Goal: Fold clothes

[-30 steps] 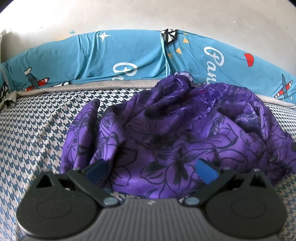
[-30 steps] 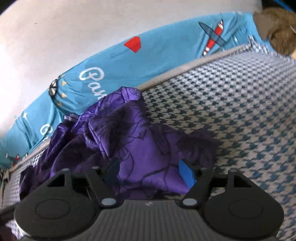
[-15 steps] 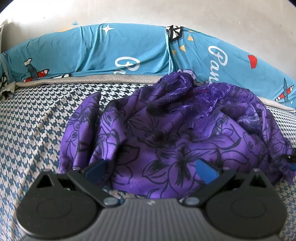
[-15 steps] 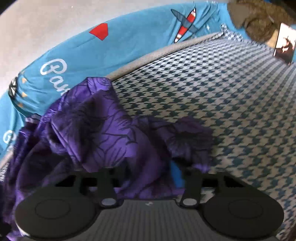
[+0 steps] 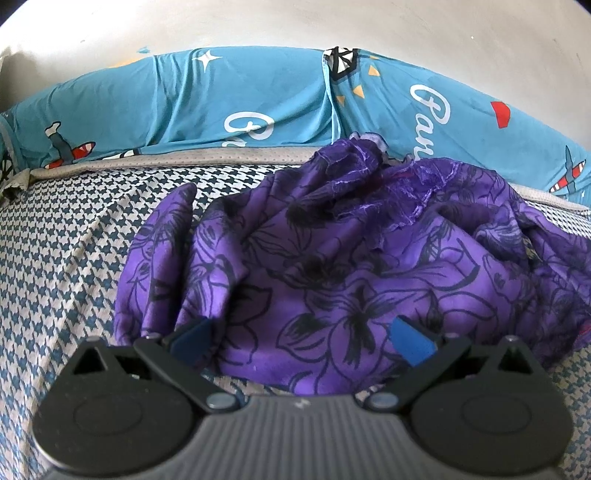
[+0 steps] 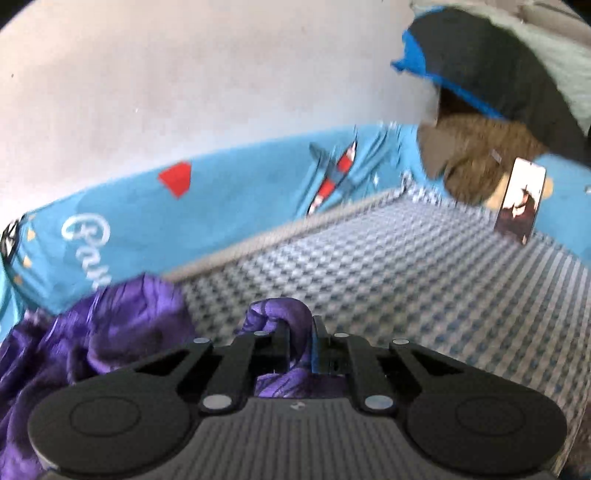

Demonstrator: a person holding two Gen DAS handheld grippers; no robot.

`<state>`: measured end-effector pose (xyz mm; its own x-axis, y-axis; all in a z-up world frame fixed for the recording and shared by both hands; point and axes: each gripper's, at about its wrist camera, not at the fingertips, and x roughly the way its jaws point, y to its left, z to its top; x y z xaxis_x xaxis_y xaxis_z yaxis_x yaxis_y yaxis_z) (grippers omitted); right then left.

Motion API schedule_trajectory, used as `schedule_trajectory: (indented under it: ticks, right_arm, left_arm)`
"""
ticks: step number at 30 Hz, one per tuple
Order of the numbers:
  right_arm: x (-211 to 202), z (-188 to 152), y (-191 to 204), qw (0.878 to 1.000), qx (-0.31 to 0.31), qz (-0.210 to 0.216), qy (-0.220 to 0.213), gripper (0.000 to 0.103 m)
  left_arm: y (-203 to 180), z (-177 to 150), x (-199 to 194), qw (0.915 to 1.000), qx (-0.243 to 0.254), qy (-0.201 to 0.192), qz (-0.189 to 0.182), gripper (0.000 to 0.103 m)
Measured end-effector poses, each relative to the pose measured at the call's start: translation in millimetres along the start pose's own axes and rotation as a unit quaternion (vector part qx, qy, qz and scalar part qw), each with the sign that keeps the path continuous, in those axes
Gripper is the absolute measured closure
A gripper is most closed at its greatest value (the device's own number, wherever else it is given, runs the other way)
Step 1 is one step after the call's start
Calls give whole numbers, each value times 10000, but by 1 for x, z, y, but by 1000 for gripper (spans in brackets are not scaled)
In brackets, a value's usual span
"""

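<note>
Houndstooth-patterned mattress cover (image 5: 66, 236) in blue and grey, teal bolster cushions (image 5: 207, 99) printed with aeroplanes and white script along a plain pale wall (image 5: 295, 22), brown furry heap (image 6: 480, 162) in the far corner, smartphone (image 6: 521, 199) propped upright beside it

crumpled purple floral garment (image 5: 332, 280) heaped on the houndstooth bed.

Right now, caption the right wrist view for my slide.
Right gripper shut on a bunch of the purple floral garment above the houndstooth bed.
</note>
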<state>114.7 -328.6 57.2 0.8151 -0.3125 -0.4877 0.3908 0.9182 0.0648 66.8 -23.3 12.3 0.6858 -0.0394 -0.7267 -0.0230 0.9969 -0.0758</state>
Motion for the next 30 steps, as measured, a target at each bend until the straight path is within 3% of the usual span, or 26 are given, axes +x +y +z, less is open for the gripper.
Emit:
schedule_trajectory:
  ticks: [6,15,17,19,23,30]
  right_arm:
    - [5,21,-3,9965,-153,-465,-684,92]
    - [18,31,-20,9954,202,-780,-523,90]
    - [22,33,-23,9948,283,-848,-483,82]
    - [25,35,-27,9942,364,-915,-442,65]
    - [31,40,-34,9924,526,-1051,-360,60]
    - [13,21,-35,9992,220,-318,-33,60]
  left_arm:
    - [-6,0,1,10000,86,34,-24,0]
    - [-14,0,5,9994,191,179,-227,0]
    - [-14,0,5,9993,213,157,-245,0]
    - [-13,1,4,9994,176,133,-268,0]
    - [-10,1,4,9996,115,98,-243,0]
    - [-9,2,5,9999,118,-33,-64,0]
